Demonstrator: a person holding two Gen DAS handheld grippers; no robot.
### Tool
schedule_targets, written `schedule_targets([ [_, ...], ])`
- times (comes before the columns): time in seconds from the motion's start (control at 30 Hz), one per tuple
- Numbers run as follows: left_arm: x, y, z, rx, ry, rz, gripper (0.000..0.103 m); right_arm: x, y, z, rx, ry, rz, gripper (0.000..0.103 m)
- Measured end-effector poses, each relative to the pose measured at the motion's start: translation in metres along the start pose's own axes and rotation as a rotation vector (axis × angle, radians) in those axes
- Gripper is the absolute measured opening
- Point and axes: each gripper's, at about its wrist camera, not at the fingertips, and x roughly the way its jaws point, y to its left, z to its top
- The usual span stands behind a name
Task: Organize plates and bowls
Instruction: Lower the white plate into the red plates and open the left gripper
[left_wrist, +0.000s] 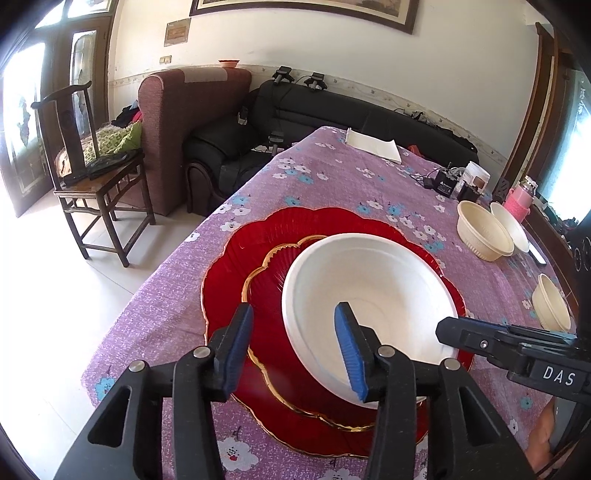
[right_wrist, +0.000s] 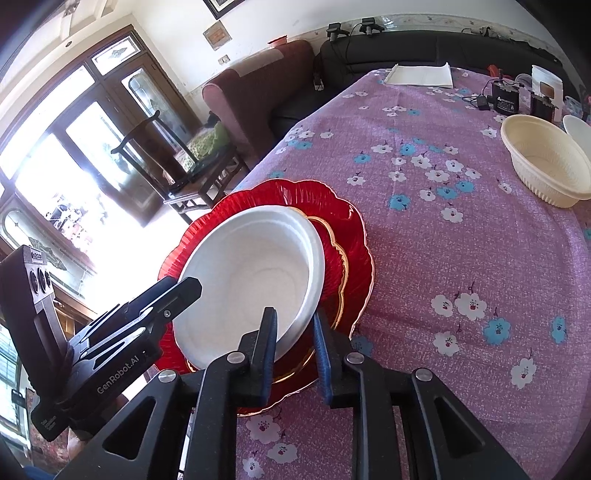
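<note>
White bowl (left_wrist: 365, 295) straddled — jaws apart (both rims).

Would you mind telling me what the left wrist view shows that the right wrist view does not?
Only the left wrist view shows the pink bottle and a small cream bowl near the table edge. Only the right wrist view shows the left gripper's camera block. Both show the white bowl on stacked red plates, and the purple floral tablecloth.

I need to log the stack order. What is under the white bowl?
The white bowl sits on a smaller red plate, which lies on a larger red plate. The plates' centres are covered.
</note>
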Motion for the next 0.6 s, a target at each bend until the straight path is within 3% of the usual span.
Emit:
schedule_targets([
  [0.6, -0.0079, -0.0032, 0.0024, 0.004, -0.019, 0.018, 0.057, -0.0094, -0.0026, -0.001, -0.003, -0.028, 0.0, 0.029],
])
